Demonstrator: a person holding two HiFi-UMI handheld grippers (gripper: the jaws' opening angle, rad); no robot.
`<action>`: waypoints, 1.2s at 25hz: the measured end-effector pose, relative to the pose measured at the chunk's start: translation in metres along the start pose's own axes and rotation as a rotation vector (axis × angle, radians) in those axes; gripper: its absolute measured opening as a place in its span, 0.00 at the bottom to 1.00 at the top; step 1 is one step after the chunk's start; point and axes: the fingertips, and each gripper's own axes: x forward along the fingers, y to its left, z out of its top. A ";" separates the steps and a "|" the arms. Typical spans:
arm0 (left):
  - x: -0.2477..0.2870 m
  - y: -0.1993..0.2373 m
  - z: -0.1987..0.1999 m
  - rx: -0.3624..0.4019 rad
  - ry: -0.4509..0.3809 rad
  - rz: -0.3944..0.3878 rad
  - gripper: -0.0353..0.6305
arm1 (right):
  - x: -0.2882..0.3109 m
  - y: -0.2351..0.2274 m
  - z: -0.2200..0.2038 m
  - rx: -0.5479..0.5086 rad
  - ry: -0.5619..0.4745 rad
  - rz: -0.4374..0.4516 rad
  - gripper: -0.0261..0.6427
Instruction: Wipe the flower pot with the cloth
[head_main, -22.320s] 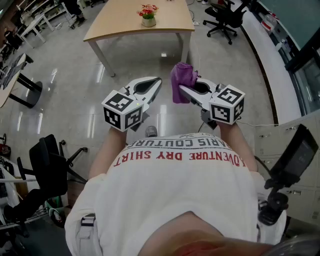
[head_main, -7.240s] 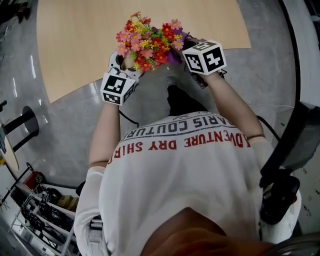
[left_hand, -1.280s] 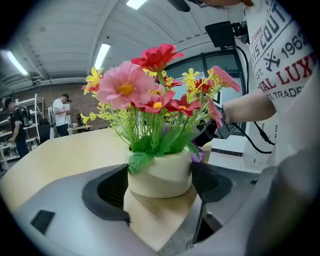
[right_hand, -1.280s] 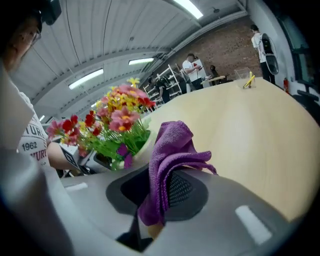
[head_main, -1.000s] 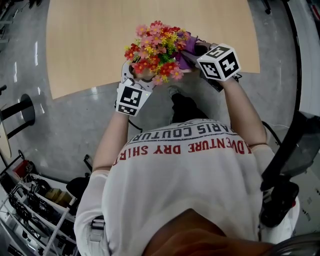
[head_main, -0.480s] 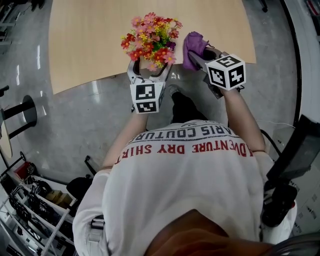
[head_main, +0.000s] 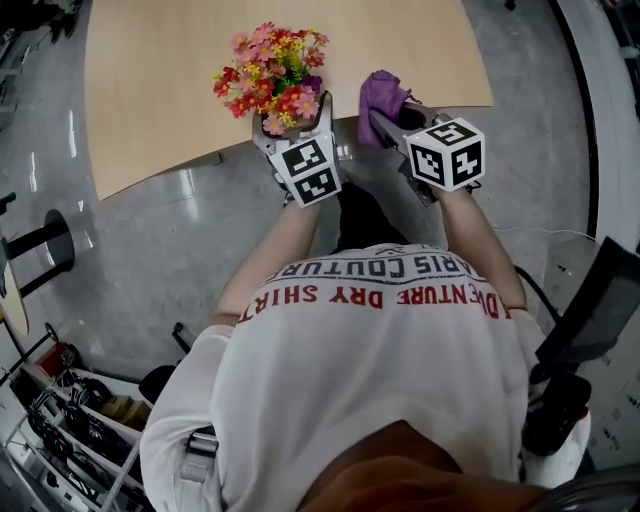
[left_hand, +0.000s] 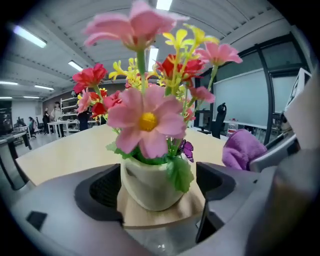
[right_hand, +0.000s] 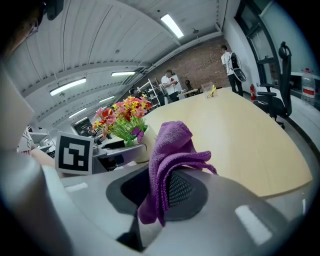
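A cream flower pot (head_main: 272, 124) full of pink, red and yellow flowers (head_main: 268, 62) stands on the wooden table (head_main: 150, 90) close to its near edge. My left gripper (head_main: 292, 120) is open around the pot (left_hand: 150, 185). Its jaws have just been opening, and the pads sit either side of the pot with a thin gap. My right gripper (head_main: 385, 112) is shut on a bunched purple cloth (head_main: 380, 92) just right of the flowers, apart from the pot. In the right gripper view the cloth (right_hand: 172, 150) hangs over the jaws, with the pot (right_hand: 144, 147) behind it to the left.
The table's front edge runs just below the pot, with glossy grey floor (head_main: 150, 240) beneath. A black stand base (head_main: 40, 245) and a cluttered rack (head_main: 50, 420) are at the left. Office chairs (right_hand: 272, 95) and people (right_hand: 172, 82) are far behind the table.
The pot has come down from the air at the table's edge to stand on the table. The left gripper has rolled upright behind it. The right gripper has drawn the cloth away to the right.
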 end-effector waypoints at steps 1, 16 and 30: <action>-0.001 0.002 0.002 -0.011 -0.005 0.019 0.74 | -0.004 0.001 0.000 -0.001 0.000 -0.002 0.10; 0.001 0.014 0.010 -0.012 -0.025 -0.081 0.73 | 0.009 0.012 0.019 -0.014 -0.001 0.063 0.10; 0.001 0.025 0.017 0.182 -0.012 -0.526 0.73 | 0.056 0.029 0.081 -0.011 -0.035 0.224 0.10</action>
